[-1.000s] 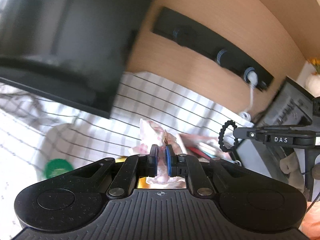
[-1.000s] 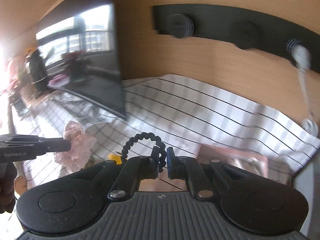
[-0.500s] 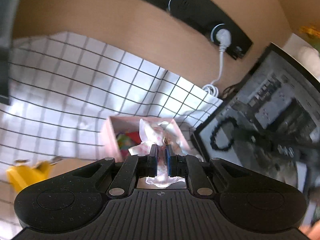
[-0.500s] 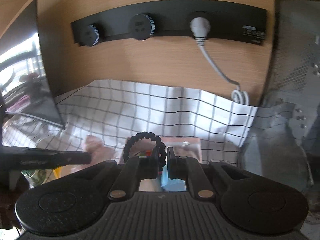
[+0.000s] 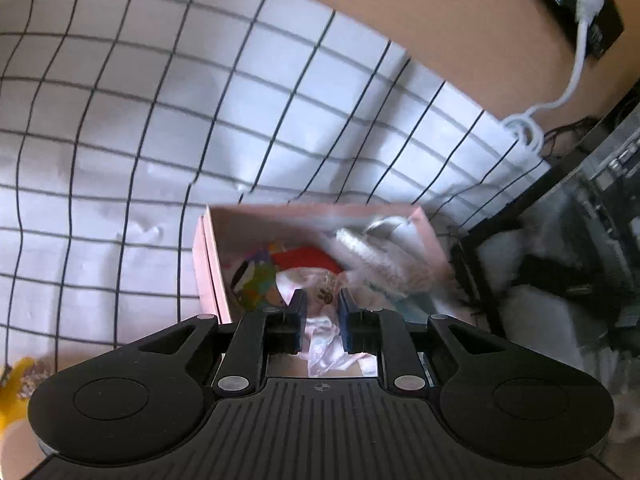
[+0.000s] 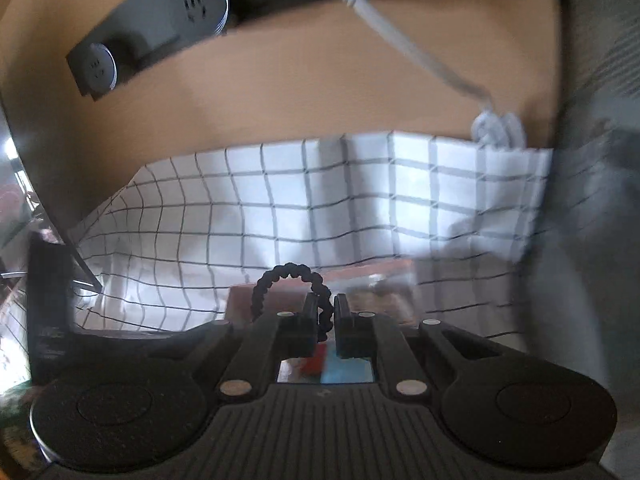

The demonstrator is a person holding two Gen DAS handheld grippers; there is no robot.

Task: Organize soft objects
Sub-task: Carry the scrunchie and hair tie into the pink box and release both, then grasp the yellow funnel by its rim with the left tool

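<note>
My left gripper hangs right over the open pink box. Its jaws stand slightly apart, with the pale pink scrunchie loose between and below them. The box holds a colourful round item, a red piece and other soft things, blurred on the right. My right gripper is shut on a black coiled hair tie, which arches up to the left of its fingers. The pink box lies just beyond and below it.
A white cloth with a black grid covers the table up to the wooden wall. A black power strip with a white plug and cable is on the wall. A dark computer case stands right. A yellow object lies at the lower left.
Both grippers swung right and down toward the pink box. The left jaws have parted a little around the pink scrunchie. The right gripper still holds the black hair tie.
</note>
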